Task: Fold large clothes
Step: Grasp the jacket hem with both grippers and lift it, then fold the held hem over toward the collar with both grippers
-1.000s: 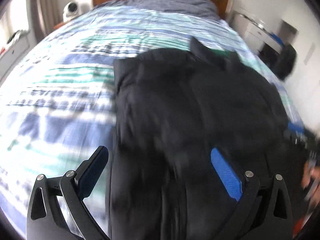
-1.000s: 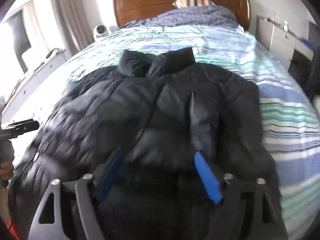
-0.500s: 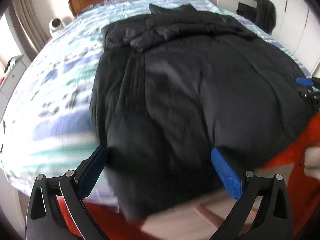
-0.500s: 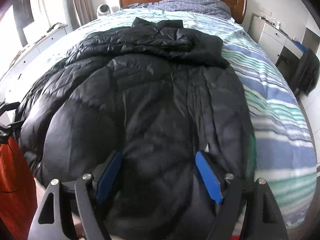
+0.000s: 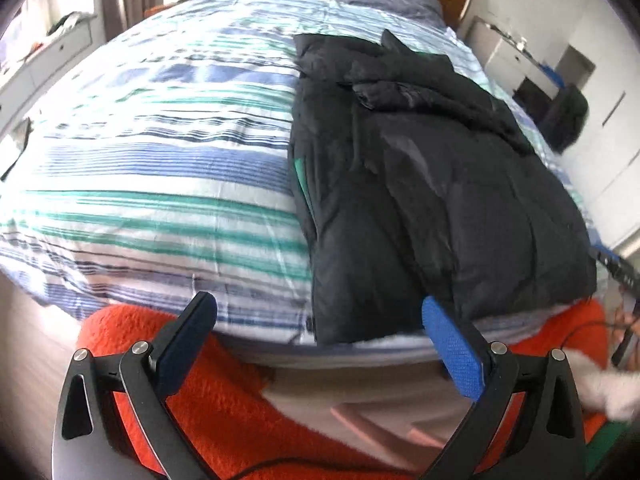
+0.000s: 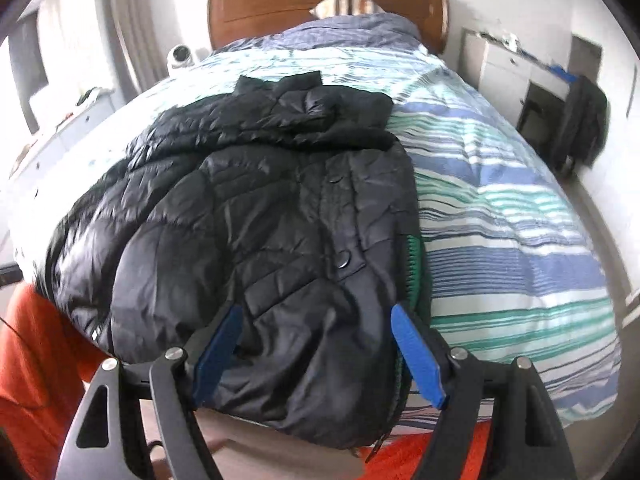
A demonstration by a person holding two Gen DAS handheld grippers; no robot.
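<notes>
**Black puffer jacket lying at the foot of the bed**

While the black puffer jacket point(image 6: 256, 216) is lying spread on the striped duvet point(image 5: 152, 184), its hem is hanging over the bed's near edge. The right gripper point(image 6: 320, 354) is hovering with its blue pads wide apart on either side of that hem, not pressing it. The left gripper point(image 5: 320, 344) is standing wide apart too, holding nothing, above an orange fleecy garment point(image 5: 224, 400). A wooden headboard point(image 6: 280, 12) is closing the far end

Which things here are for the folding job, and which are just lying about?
For the job:
black puffer jacket
left gripper
right gripper

Just lying about:
striped bedspread
wooden headboard
striped pillow
white camera
dark bag
</notes>
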